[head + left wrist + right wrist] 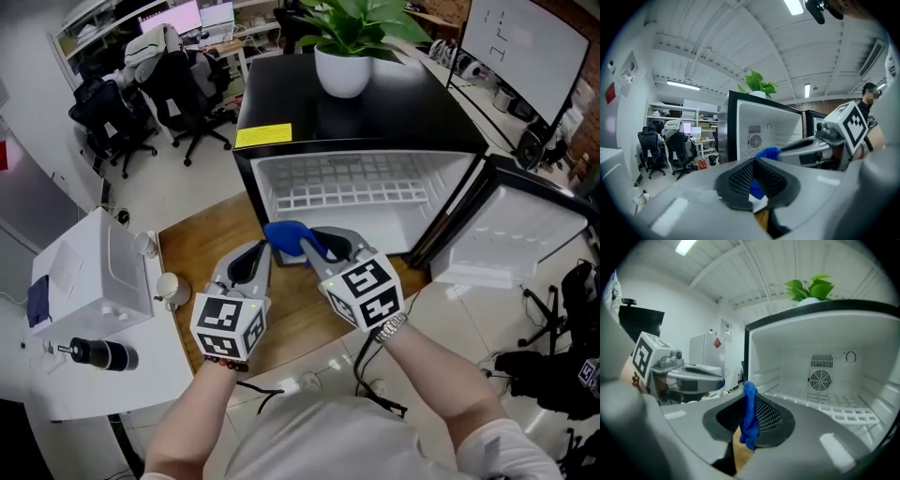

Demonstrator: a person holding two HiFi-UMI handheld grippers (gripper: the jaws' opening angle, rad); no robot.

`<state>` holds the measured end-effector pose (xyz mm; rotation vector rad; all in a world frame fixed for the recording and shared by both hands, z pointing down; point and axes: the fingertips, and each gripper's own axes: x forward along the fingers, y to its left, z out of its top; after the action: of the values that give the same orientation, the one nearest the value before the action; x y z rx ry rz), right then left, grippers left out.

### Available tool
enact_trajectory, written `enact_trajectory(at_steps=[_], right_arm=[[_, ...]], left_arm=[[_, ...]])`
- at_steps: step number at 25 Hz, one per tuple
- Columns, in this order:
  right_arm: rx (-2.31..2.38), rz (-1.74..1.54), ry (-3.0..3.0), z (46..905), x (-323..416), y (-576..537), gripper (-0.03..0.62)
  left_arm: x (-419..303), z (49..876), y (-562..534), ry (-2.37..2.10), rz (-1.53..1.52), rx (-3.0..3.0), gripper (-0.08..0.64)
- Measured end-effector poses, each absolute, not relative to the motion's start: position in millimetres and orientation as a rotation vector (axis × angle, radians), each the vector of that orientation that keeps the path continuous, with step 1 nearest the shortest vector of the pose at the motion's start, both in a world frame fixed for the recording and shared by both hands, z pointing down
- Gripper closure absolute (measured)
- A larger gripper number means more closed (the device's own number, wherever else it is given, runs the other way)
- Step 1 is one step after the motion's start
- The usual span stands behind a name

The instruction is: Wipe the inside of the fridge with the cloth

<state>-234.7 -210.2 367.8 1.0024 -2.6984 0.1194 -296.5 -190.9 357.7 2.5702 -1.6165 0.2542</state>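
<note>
A black mini fridge stands open on the floor, its white inside bare apart from a wire shelf and a round fan grille. My right gripper is shut on a blue cloth, held just in front of the fridge opening. In the right gripper view the blue cloth hangs pinched between the dark pads. My left gripper hovers beside it on the left, shut with nothing in it. In the left gripper view the blue cloth shows past the closed pads.
The fridge door swings open to the right. A potted plant sits on the fridge top. A white table with a dark bottle is at the left, cups beside it. Office chairs stand behind.
</note>
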Motion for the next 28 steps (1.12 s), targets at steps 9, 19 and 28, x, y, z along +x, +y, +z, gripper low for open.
enact_trajectory(at_steps=[9,19,28], right_arm=[[1.091,-0.155,-2.74,314.5,-253.7,-247.1,0.54],[1.113,-0.216,-2.749,306.1,-283.0,-282.7,0.541],[1.166,-0.203,-2.765,302.9,-287.9,-309.5,0.543]], left_arm=[[-309.9,336.3,-213.2,-1.694,0.243,2.571,0.554],[-332.2,334.9,-244.6,-1.79,0.287,2.489,0.554],[-333.5,335.8,-256.2,-1.744,0.227,2.505,0.486]])
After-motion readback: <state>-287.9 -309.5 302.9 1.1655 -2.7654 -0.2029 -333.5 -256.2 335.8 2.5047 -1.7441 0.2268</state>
